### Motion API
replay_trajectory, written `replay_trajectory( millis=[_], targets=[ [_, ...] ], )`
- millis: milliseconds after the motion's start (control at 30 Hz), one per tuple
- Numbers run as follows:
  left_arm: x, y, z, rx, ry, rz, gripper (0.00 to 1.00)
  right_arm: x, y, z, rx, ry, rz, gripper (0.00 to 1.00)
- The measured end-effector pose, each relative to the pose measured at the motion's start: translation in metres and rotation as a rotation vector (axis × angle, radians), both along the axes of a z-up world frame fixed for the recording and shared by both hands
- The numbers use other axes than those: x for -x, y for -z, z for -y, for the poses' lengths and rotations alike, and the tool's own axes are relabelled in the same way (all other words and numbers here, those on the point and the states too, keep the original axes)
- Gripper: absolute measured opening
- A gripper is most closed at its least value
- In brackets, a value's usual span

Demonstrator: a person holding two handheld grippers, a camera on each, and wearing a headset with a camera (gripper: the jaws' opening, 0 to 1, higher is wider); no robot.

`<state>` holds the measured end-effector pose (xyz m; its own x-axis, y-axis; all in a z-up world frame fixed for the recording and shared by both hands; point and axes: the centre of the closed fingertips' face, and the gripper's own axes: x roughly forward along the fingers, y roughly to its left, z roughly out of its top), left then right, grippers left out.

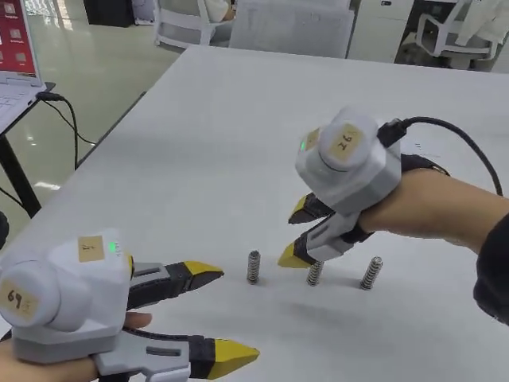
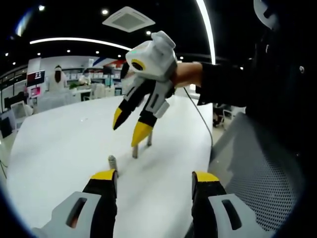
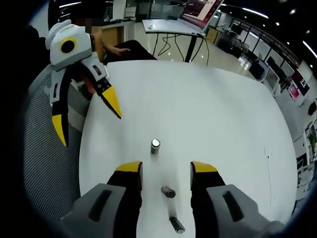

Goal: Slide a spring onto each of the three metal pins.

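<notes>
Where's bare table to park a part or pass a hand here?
Widest free patch: far half of the table, beyond the right gripper. Also bare: the near strip in front of the three springs, right of the left gripper. Crowded: the spring row, right gripper's tips right at it, left gripper close by.

- An open-plan office: a broad white table [image 1: 238, 143] stands on a glossy pale floor [image 1: 95, 72].
- Beyond the table's far edge stand wheeled office chairs [image 1: 290, 28].
- Left of the table, a laptop [image 1: 16, 56] sits open on a side desk, a cable [image 1: 67, 119] trailing from it.
- Above the table are a ceiling air vent [image 2: 130, 19] and long strip lights [image 2: 74, 40].
</notes>
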<state>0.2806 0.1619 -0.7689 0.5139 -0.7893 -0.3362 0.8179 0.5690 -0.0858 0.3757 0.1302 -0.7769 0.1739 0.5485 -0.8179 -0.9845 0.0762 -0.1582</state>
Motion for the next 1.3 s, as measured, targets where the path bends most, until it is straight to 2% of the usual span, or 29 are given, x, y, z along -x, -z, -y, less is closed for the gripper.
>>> replay_trajectory(
  millis=[267,567,833,1133,1267,1300],
  targets=[
    [-0.006,-0.005,-0.003,0.004,-0.011,0.007,0.57,0.0,-0.018,0.022,-0.091,0.06,0.024,0.41],
    [-0.012,-0.011,-0.004,0.005,-0.021,0.015,0.58,0.0,-0.026,0.058,-0.17,0.148,0.04,0.46],
    [-0.016,-0.011,-0.005,0.007,-0.032,0.011,0.6,0.005,-0.023,0.088,-0.227,0.225,0.037,0.5],
    [-0.016,-0.009,-0.005,0.005,-0.039,0.005,0.63,0.01,-0.014,0.105,-0.279,0.281,0.023,0.54],
    [-0.016,-0.008,-0.006,0.007,-0.045,0.0,0.64,0.013,-0.01,0.106,-0.353,0.309,-0.003,0.55],
    [-0.016,-0.008,-0.006,0.007,-0.046,0.0,0.65,0.014,-0.008,0.107,-0.356,0.31,-0.004,0.56]
  ],
)
